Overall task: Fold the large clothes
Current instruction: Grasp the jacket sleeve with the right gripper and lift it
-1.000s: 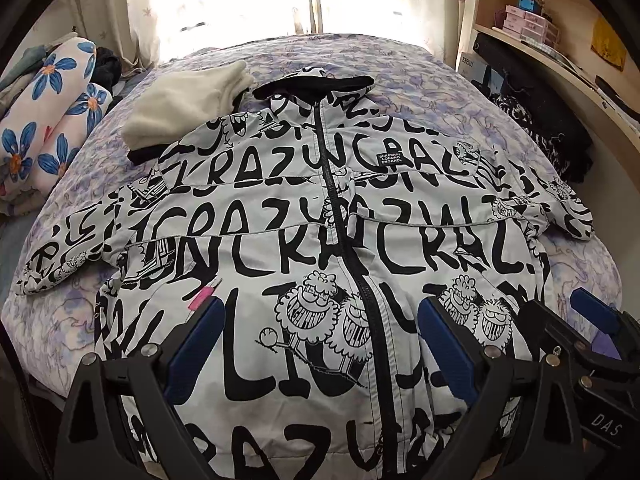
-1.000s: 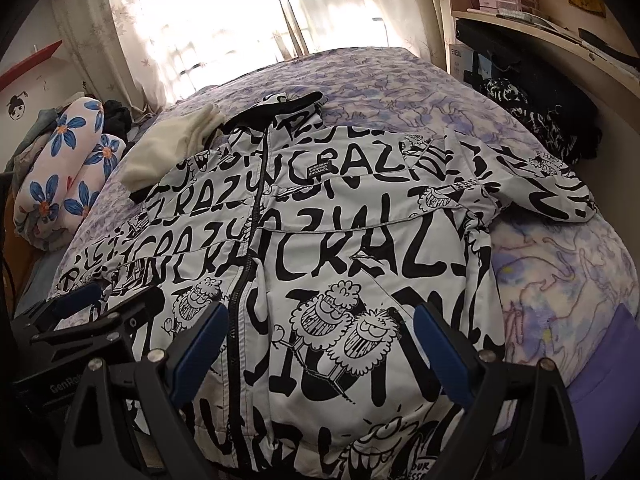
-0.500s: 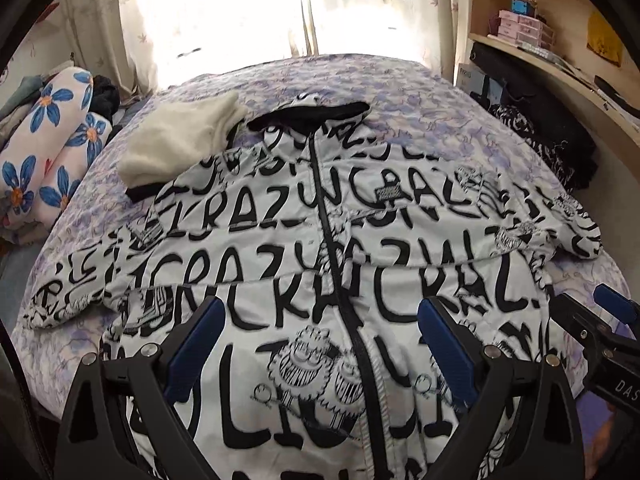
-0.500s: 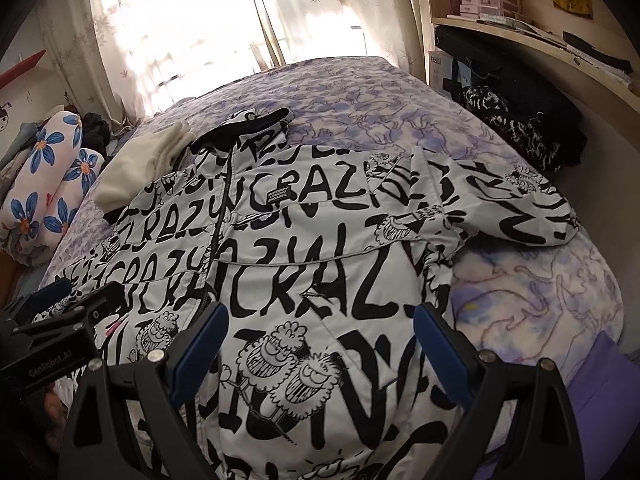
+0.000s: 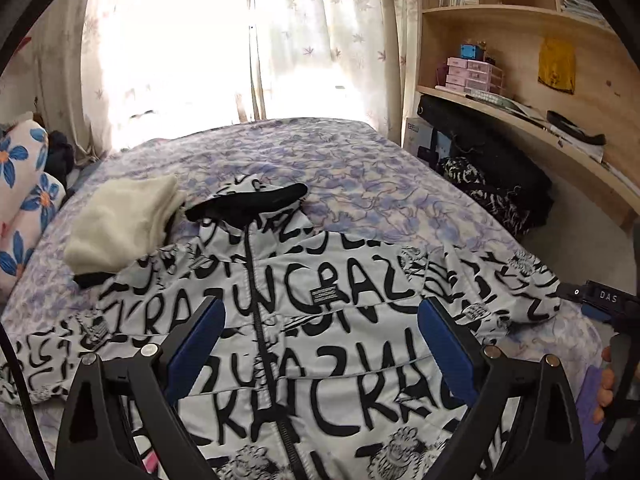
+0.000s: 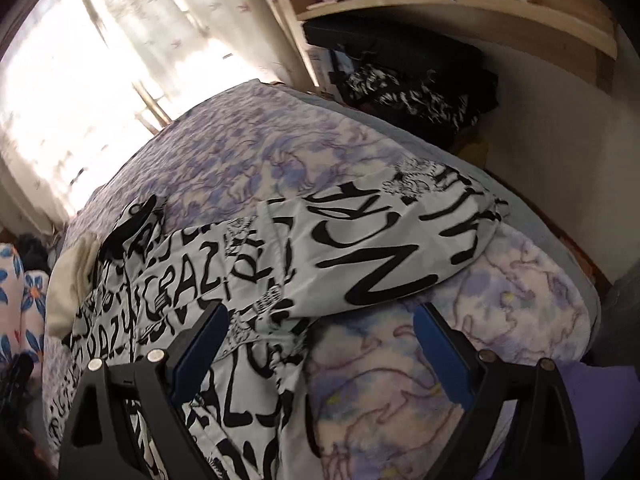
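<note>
Two hand-held grippers hang over one large jacket (image 5: 320, 320) spread front-up on a bed (image 5: 360, 184) with a lilac-and-cream floral cover; the jacket is pale grey, covered in bold black lettering and cartoon faces, with a black zip (image 5: 256, 300) running down its middle and a black-lined hood (image 5: 248, 200) lying flat at its far end, towards the window; both sleeves lie out to the sides, and the right sleeve (image 6: 392, 240) reaches almost to the bed's edge, its cuff bunched there. The left hand-held gripper (image 5: 320, 348) sits above the chest of the jacket, its blue-padded fingers (image 5: 196, 348) spread wide with the zip showing between them; it has hold of nothing. The right hand-held gripper (image 6: 320, 348) is tilted, aimed at the spot where the right sleeve meets the body; its jaws are likewise wide apart and empty, with one finger over the printed cloth and the other over bare bed cover; whether either finger touches the fabric I cannot tell.

A folded cream garment (image 5: 120, 228) lies on the bed just beside the hood, its corner touching the jacket's left shoulder; pillows with blue flowers (image 5: 24, 208) are piled at the left edge; sheer patterned curtains (image 5: 320, 40) hang at the bright window; wooden shelves (image 5: 520, 92) on the right carry small pink boxes (image 5: 468, 76) and books, and a heap of dark clothing (image 5: 492, 188) lies below them.
</note>
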Available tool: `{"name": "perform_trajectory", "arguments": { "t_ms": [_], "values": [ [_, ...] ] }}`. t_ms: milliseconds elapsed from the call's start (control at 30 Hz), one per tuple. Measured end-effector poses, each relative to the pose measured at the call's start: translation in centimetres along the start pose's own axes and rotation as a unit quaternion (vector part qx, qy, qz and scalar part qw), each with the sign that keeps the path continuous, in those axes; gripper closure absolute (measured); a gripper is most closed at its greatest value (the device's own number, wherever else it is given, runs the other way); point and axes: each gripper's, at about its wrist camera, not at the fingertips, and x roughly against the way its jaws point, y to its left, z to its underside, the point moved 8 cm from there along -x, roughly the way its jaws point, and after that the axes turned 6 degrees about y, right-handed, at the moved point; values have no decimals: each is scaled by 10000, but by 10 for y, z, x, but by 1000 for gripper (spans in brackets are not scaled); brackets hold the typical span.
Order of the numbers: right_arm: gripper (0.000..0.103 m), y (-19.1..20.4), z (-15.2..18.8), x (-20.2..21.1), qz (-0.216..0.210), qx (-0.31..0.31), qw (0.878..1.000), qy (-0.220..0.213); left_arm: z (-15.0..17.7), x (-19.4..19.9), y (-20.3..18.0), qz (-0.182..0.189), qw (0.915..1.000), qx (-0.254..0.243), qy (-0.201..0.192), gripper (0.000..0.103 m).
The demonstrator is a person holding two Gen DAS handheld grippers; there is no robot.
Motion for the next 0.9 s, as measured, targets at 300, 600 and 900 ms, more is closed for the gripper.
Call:
{"name": "perform_trajectory", "arguments": {
  "t_ms": [300, 600, 900],
  "values": [
    [10, -101, -19, -71, 84, -1574, 9861, 518, 6, -64, -2, -80, 9986, 203, 487, 12],
    [35, -122, -35, -105, 104, -1936, 9802, 393, 34, -121, -6, -58, 9938, 200, 1095, 19],
    [96, -12, -79, -33, -279, -331, 9929, -1104, 35, -97, 10, -129, 9966, 249, 774, 19]
  ]
}}
